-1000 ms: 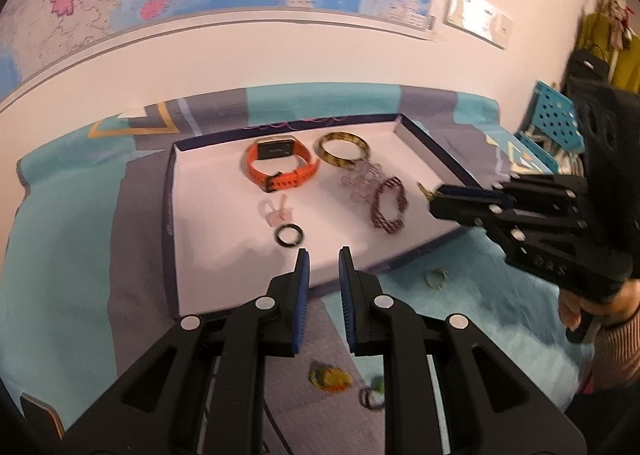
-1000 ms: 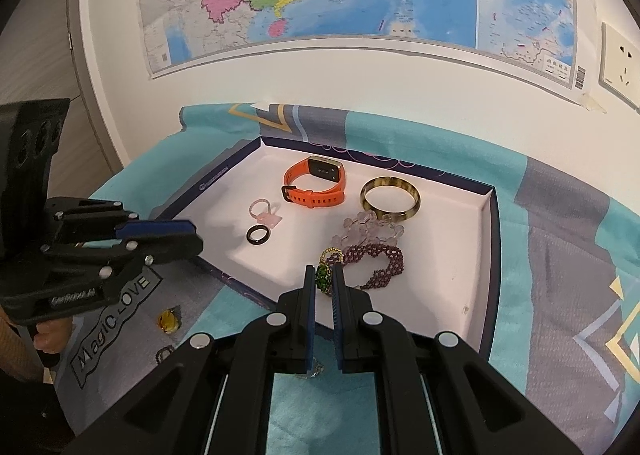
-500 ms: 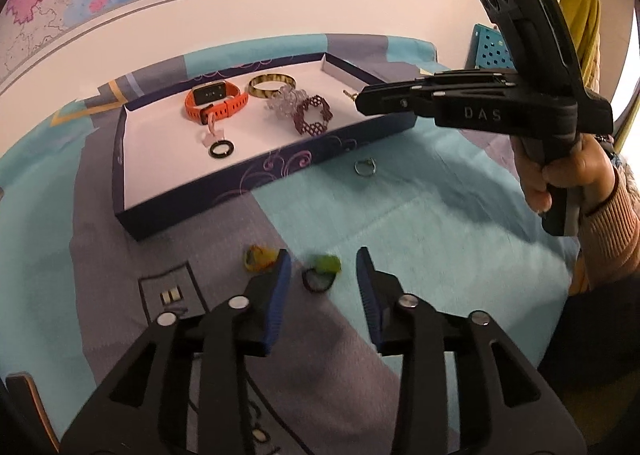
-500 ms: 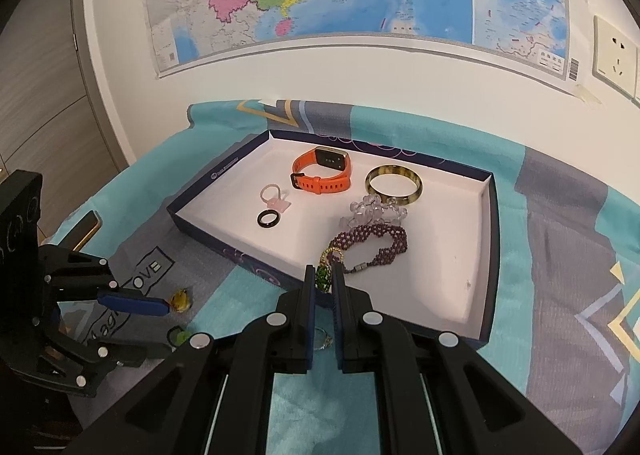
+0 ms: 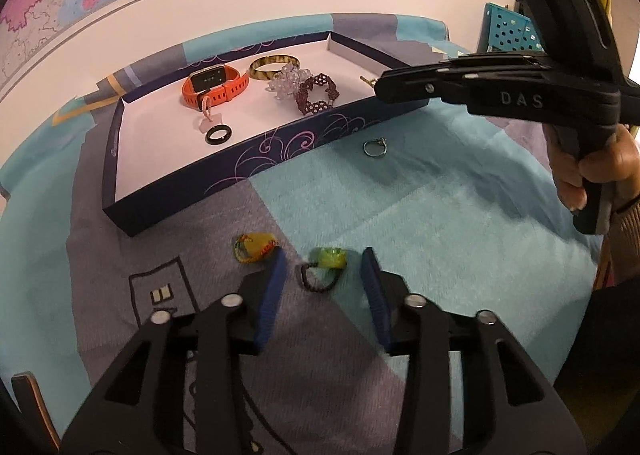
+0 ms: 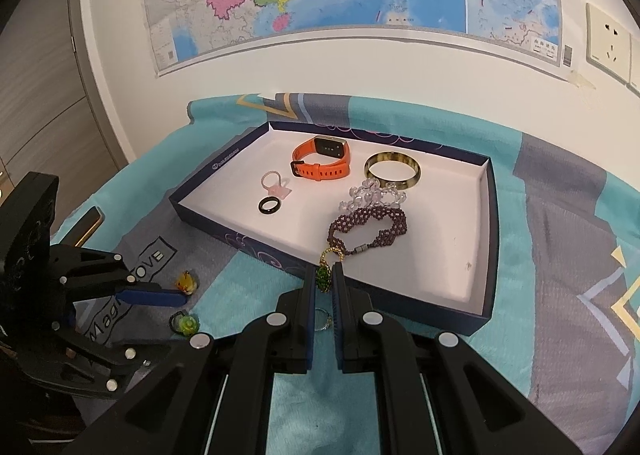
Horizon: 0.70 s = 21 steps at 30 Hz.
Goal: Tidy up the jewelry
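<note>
The shallow box held a watch and bracelets; the right gripper was clamped on a small green pendant above its near wall. On the cloth left of it, the left gripper, jaws closing, straddled a light, slippery green-beaded ring, best pinched across the bead.

Watch, bangles in tray; rings before it.

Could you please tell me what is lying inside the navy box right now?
Inside the navy box: orange watch, amber bangle, clear bead bracelet, purple beaded bracelet, pink ring, black ring. The near wall hides a strip of floor.
</note>
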Motion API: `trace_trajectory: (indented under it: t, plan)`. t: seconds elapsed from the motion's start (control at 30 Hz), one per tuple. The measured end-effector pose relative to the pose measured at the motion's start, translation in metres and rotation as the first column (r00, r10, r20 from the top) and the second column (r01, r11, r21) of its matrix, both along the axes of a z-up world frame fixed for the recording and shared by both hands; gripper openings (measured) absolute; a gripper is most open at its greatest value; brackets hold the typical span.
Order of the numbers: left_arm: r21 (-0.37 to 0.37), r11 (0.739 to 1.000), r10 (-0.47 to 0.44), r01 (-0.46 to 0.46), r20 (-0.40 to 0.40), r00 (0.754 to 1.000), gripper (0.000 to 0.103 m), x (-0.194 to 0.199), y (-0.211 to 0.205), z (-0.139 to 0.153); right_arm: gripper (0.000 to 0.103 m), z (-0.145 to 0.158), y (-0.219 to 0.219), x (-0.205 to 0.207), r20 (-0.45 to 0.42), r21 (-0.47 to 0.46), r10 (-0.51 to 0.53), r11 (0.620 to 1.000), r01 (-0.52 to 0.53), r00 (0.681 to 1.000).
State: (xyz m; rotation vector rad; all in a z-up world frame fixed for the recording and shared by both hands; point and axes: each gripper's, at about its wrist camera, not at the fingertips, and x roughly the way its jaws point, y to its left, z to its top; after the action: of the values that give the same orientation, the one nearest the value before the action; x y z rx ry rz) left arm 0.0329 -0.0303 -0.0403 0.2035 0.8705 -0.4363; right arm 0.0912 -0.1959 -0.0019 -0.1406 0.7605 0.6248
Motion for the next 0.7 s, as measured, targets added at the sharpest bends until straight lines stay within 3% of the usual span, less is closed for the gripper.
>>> trace_trajectory:
  t: [0.03,0.07,0.4,0.7]
  plan:
    - [-0.003,1.000,0.006,-0.006,-0.001,1.000,0.024,0.000,0.000,0.000,0.006,-0.001,0.000,0.000,-0.001,-0.001,0.001,1.000,-0.001,1.000]
    - [-0.008,1.000,0.012,-0.012,-0.003,1.000,0.023,0.001,0.001,0.001,0.006,-0.001,0.000,0.000,-0.002,-0.001,0.002,1.000,-0.002,1.000]
    - [-0.049,0.997,0.057,-0.057,0.005,0.998,0.022,0.002,0.006,0.005,0.006,-0.001,-0.001,-0.002,-0.004,0.007,0.005,1.000,-0.005,1.000]
    - [-0.114,0.990,0.092,-0.085,0.061,0.994,0.022,0.012,0.015,0.032,0.006,0.005,0.000,0.004,0.008,0.013,0.000,1.000,0.000,1.000]
